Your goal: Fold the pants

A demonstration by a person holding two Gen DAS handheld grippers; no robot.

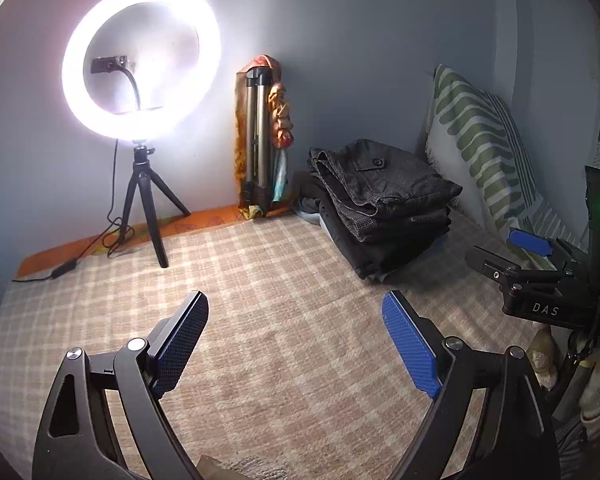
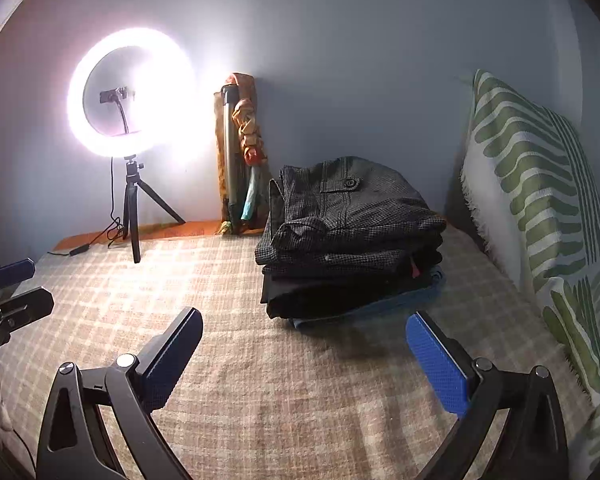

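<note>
A stack of folded pants (image 1: 380, 204) lies on the checked bedspread (image 1: 284, 304), far right; the top pair is dark grey check with a buttoned pocket. It also shows in the right wrist view (image 2: 352, 236). My left gripper (image 1: 296, 320) is open and empty, hovering above the bedspread well short of the stack. My right gripper (image 2: 304, 340) is open and empty, just in front of the stack. The right gripper shows at the right edge of the left wrist view (image 1: 540, 264); the left gripper shows at the left edge of the right wrist view (image 2: 12, 292).
A lit ring light on a small tripod (image 1: 140, 80) stands at the back left with its cable (image 1: 60, 268) trailing on the bed. A folded tripod with cloth (image 1: 260, 140) leans on the wall. A green-striped pillow (image 2: 540, 200) lines the right side.
</note>
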